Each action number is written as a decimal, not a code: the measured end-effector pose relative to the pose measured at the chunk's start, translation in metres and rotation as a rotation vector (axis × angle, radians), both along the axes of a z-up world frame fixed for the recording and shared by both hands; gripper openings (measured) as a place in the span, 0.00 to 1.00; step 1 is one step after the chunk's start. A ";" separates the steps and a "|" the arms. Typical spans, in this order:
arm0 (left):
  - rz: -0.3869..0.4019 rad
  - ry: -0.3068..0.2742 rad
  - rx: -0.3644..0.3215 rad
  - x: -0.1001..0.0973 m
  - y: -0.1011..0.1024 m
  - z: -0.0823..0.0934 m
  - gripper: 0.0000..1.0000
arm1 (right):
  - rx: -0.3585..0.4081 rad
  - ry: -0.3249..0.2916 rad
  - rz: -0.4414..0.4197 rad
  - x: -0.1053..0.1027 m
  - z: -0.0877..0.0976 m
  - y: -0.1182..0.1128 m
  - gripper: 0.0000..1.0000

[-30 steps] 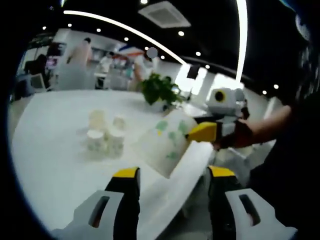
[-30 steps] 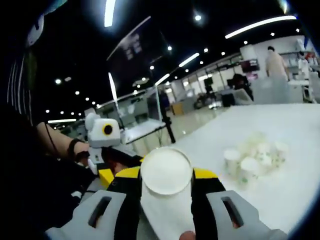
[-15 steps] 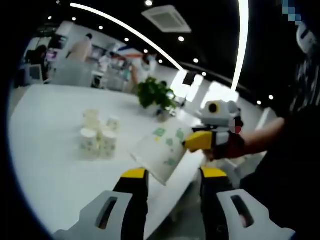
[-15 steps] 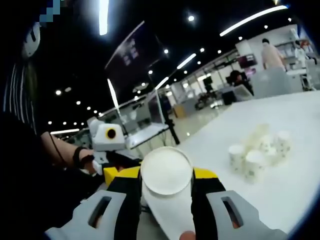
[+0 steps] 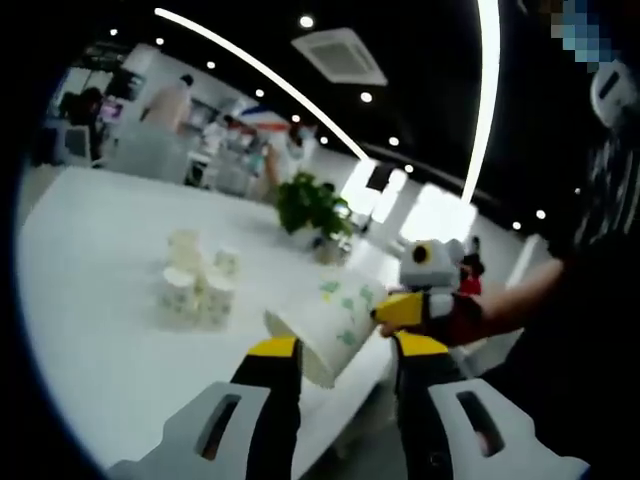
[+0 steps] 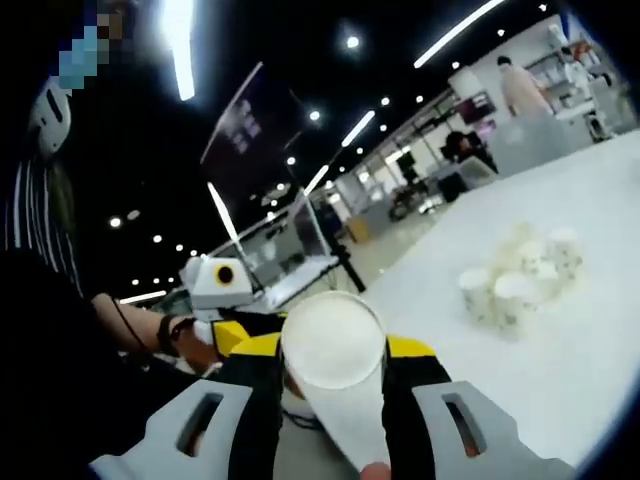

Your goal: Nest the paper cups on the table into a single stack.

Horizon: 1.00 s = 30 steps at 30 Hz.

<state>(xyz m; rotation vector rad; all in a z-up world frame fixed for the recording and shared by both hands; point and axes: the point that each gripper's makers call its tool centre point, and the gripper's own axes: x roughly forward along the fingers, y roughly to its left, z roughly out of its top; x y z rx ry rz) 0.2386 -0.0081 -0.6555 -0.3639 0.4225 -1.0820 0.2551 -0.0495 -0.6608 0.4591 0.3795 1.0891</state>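
Observation:
A white paper cup with green prints [image 5: 328,318] hangs tilted above the table's near edge, its mouth just beyond my left gripper's [image 5: 345,350] yellow tips. Those jaws stand apart and hold nothing. My right gripper [image 5: 402,308] comes in from the right, shut on the cup's base end. In the right gripper view the cup's round white base [image 6: 333,338] faces the camera, pinched between the right gripper's [image 6: 333,352] jaws. The left gripper [image 6: 232,332] sits close behind it at the left. A cluster of several paper cups [image 5: 197,283] [image 6: 515,280] stands on the white table [image 5: 100,330].
A potted green plant [image 5: 312,205] stands at the table's far side. People move about at desks in the background [image 5: 170,105]. The table edge [image 5: 370,375] runs just under the held cup, and a person's sleeve [image 5: 560,340] is at the right.
The left gripper's jaws have narrowed. The two grippers have come closer, so the held cup's mouth is now by the left tips. Both views shifted with the hands.

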 end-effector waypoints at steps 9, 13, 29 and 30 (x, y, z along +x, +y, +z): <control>0.009 0.004 -0.025 0.002 0.003 0.005 0.28 | 0.011 0.005 0.017 -0.004 -0.001 0.001 0.34; 0.015 0.009 -0.048 0.002 0.005 0.008 0.25 | 0.034 0.017 0.021 -0.006 0.001 0.002 0.34; 0.002 0.040 -0.081 -0.001 0.009 0.014 0.14 | 0.075 0.047 0.056 -0.014 0.003 0.004 0.34; 0.003 0.038 -0.082 -0.001 0.009 0.015 0.13 | 0.076 0.047 0.060 -0.015 0.003 0.004 0.34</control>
